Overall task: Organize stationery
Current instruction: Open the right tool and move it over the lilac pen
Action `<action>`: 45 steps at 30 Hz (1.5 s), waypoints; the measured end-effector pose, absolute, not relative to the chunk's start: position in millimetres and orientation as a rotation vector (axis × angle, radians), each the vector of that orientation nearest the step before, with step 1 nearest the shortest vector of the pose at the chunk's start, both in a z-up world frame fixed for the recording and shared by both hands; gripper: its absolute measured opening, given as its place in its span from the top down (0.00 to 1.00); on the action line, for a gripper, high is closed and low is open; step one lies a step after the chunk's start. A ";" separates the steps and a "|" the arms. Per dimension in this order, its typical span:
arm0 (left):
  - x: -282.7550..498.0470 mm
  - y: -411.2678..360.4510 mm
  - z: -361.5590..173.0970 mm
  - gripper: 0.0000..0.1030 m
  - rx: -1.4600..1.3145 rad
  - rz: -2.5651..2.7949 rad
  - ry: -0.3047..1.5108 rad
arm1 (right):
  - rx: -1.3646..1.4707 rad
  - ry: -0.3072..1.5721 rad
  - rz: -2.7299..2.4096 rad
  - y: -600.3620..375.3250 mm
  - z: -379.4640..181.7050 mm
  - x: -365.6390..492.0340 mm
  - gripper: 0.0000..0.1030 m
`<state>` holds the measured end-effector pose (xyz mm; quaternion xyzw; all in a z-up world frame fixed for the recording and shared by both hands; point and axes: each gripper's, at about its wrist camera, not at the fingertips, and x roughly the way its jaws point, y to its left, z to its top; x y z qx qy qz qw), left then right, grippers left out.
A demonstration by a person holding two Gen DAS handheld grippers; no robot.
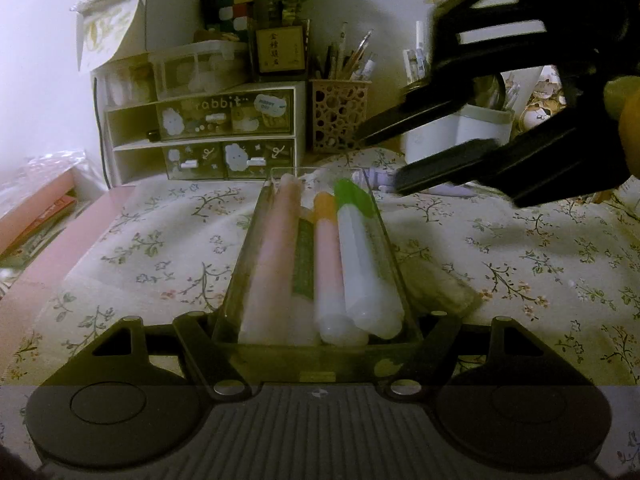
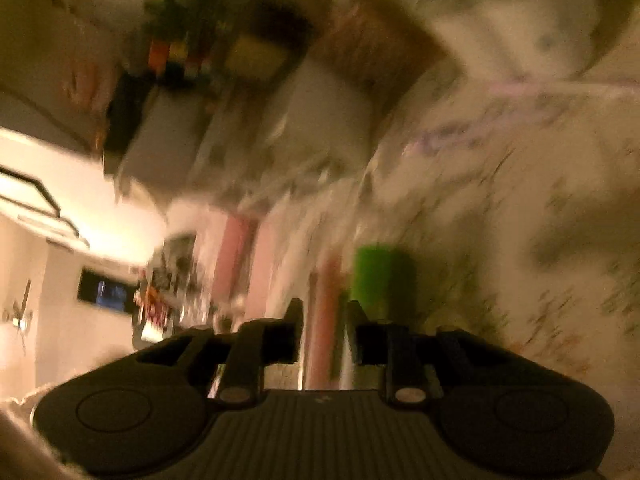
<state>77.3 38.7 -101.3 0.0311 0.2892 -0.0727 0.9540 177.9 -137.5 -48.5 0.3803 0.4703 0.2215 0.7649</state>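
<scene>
floral cloth [image 1: 168, 248] covers the desk; left hand-held gripper [image 1: 316, 332] clamps the marker tray [image 1: 240, 272], right hand-held gripper [image 1: 380, 160] hangs part-open, empty, beyond it. tray could tip, spilling markers [image 1: 360, 264].

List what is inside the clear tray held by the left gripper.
The clear tray holds a thick pink marker, an orange-capped pen, a green-capped pen and a green strip between them. Anything underneath is hidden.

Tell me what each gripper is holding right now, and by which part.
The left gripper clamps the clear pen tray by its near end. The right gripper holds nothing, hovering open past the tray.
</scene>
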 end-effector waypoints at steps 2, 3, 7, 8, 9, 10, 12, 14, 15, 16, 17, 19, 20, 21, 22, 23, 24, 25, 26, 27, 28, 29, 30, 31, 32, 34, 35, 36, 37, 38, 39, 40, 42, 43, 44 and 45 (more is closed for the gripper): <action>77.3 38.7 -101.3 0.29 0.063 -0.148 0.587 | 0.801 0.991 0.450 -146.9 -46.1 177.2 0.66; 77.3 38.6 -101.3 0.29 0.063 -0.148 0.587 | 0.783 0.979 0.434 -150.9 -45.9 176.7 0.66; 77.2 38.7 -101.3 0.29 0.063 -0.148 0.587 | 0.667 0.955 0.366 -157.9 -48.8 173.3 0.64; 77.2 38.8 -101.2 0.29 0.063 -0.148 0.587 | 0.639 0.954 0.356 -157.7 -51.0 171.9 0.64; 77.2 38.7 -101.3 0.29 0.063 -0.148 0.587 | 0.612 0.958 0.352 -158.3 -53.9 170.6 0.64; 77.2 38.8 -101.3 0.29 0.063 -0.148 0.587 | 0.596 0.960 0.352 -158.0 -56.4 169.5 0.64; 77.2 38.8 -101.3 0.29 0.063 -0.148 0.587 | 0.565 0.962 0.360 -156.7 -61.3 166.5 0.63; 77.2 38.7 -101.3 0.29 0.063 -0.147 0.587 | 0.544 0.965 0.357 -156.3 -65.3 165.5 0.63; 77.2 38.9 -101.3 0.29 0.063 -0.148 0.587 | 0.530 0.965 0.351 -156.6 -66.9 165.2 0.63; 77.2 38.8 -101.3 0.29 0.064 -0.147 0.587 | 0.516 0.964 0.346 -157.3 -68.0 164.3 0.63; 77.1 38.7 -101.3 0.29 0.064 -0.147 0.588 | 0.503 0.963 0.341 -158.4 -68.8 163.6 0.63; 77.0 38.6 -101.4 0.29 0.065 -0.146 0.588 | 0.480 0.962 0.330 -158.8 -69.3 163.7 0.63; 77.0 38.5 -101.3 0.29 0.065 -0.146 0.588 | 0.467 0.960 0.322 -158.7 -69.3 164.0 0.63; 77.0 38.6 -101.3 0.29 0.064 -0.146 0.588 | 0.451 0.958 0.308 -159.7 -69.7 163.9 0.63; 76.9 38.5 -101.3 0.29 0.064 -0.146 0.588 | 0.440 0.958 0.300 -160.9 -70.3 163.2 0.63; 76.9 38.3 -101.3 0.29 0.065 -0.146 0.588 | 0.427 0.961 0.293 -161.4 -71.6 163.6 0.63; 77.0 38.5 -101.3 0.29 0.065 -0.146 0.588 | 0.418 0.955 0.299 -162.9 -72.5 162.6 0.62; 76.9 38.5 -101.3 0.29 0.065 -0.146 0.588 | 0.404 0.948 0.316 -164.6 -72.9 160.2 0.62; 76.9 38.6 -101.3 0.29 0.065 -0.146 0.588 | 0.388 0.944 0.327 -165.6 -72.8 158.8 0.62; 76.9 38.5 -101.3 0.29 0.064 -0.146 0.588 | 0.361 0.942 0.335 -166.9 -71.8 157.3 0.62; 76.9 38.4 -101.3 0.29 0.065 -0.146 0.588 | 0.337 0.940 0.333 -167.6 -70.9 156.6 0.62; 76.9 38.6 -101.3 0.29 0.065 -0.146 0.588 | 0.305 0.935 0.327 -167.6 -69.9 156.4 0.62; 76.9 38.4 -101.3 0.29 0.066 -0.146 0.588 | 0.260 0.927 0.315 -166.5 -68.6 157.1 0.62; 76.9 38.6 -101.3 0.29 0.065 -0.146 0.588 | 0.208 0.919 0.297 -165.1 -67.7 158.0 0.62; 76.9 38.6 -101.3 0.29 0.065 -0.147 0.588 | 0.166 0.912 0.284 -163.7 -67.4 159.3 0.62; 76.9 38.6 -101.3 0.29 0.065 -0.147 0.588 | 0.092 0.893 0.291 -160.9 -68.2 161.7 0.62; 76.9 38.6 -101.3 0.29 0.065 -0.147 0.588 | 0.070 0.886 0.304 -160.3 -68.5 162.3 0.62; 76.9 38.6 -101.3 0.29 0.064 -0.147 0.588 | 0.043 0.878 0.314 -159.7 -68.8 162.6 0.62; 76.9 38.5 -101.3 0.29 0.065 -0.147 0.588 | 0.011 0.870 0.324 -158.7 -68.9 163.0 0.62; 76.9 38.6 -101.3 0.29 0.065 -0.146 0.588 | -0.010 0.865 0.329 -158.1 -69.6 164.0 0.62; 77.0 38.5 -101.3 0.29 0.065 -0.146 0.588 | -0.034 0.859 0.333 -157.0 -70.0 164.7 0.62; 76.9 38.5 -101.3 0.29 0.065 -0.146 0.588 | -0.057 0.849 0.335 -155.6 -70.9 164.8 0.62; 76.9 38.6 -101.3 0.29 0.065 -0.146 0.588 | -0.099 0.821 0.342 -154.2 -73.6 163.3 0.60; 76.9 38.6 -101.3 0.29 0.064 -0.146 0.588 | -0.118 0.805 0.346 -153.9 -75.2 162.3 0.57; 76.9 38.7 -101.3 0.29 0.065 -0.147 0.588 | -0.135 0.789 0.350 -153.4 -76.8 161.1 0.52; 76.9 38.7 -101.3 0.29 0.064 -0.147 0.588 | -0.146 0.773 0.349 -154.6 -78.3 160.6 0.48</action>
